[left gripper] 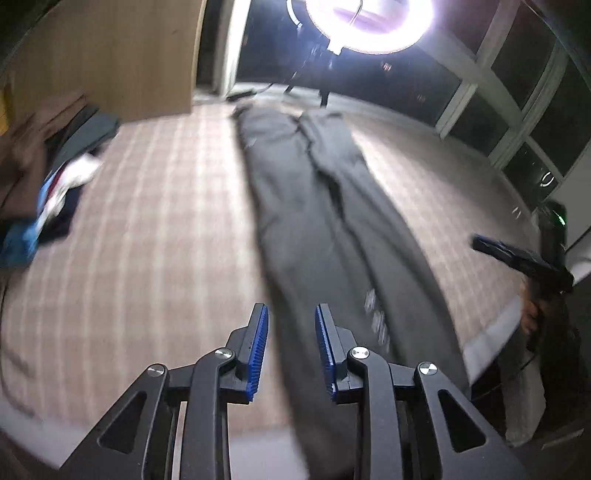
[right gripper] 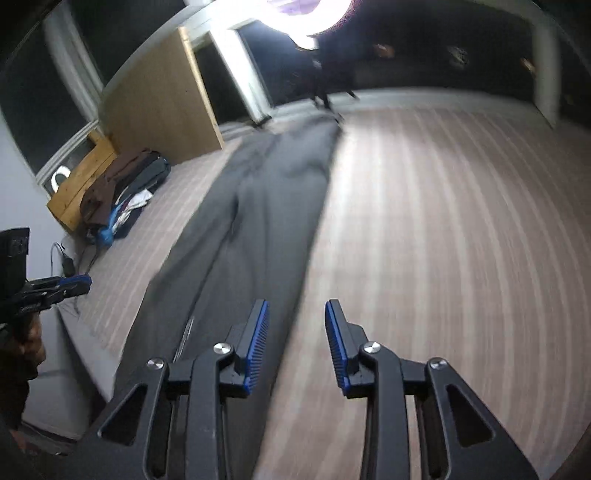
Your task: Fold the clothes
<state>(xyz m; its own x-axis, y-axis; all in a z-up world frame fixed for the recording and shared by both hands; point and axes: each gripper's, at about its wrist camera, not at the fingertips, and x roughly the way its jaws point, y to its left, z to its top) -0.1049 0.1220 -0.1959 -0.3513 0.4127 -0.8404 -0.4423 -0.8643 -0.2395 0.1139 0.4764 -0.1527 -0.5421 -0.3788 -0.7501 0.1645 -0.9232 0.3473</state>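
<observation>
A pair of dark grey trousers (left gripper: 314, 206) lies stretched out lengthwise on a bed with a pale plaid cover (left gripper: 155, 229). My left gripper (left gripper: 291, 314) hovers over the near end of the trousers, blue pads apart with nothing between them. In the right wrist view the trousers (right gripper: 266, 206) run from the near left up to the far edge. My right gripper (right gripper: 296, 310) hangs above their right edge, open and empty. Each gripper shows in the other's view: the right one (left gripper: 480, 243) at the far right, the left one (right gripper: 83, 282) at the far left, both held by a hand.
A heap of mixed clothes (left gripper: 62, 177) (right gripper: 125, 192) lies at the bed's left side beside a wooden panel (left gripper: 110, 55). A bright ring light (left gripper: 369, 22) stands beyond the far end. Dark windows (left gripper: 517, 110) line the right. The bed cover (right gripper: 443, 240) stretches wide right of the trousers.
</observation>
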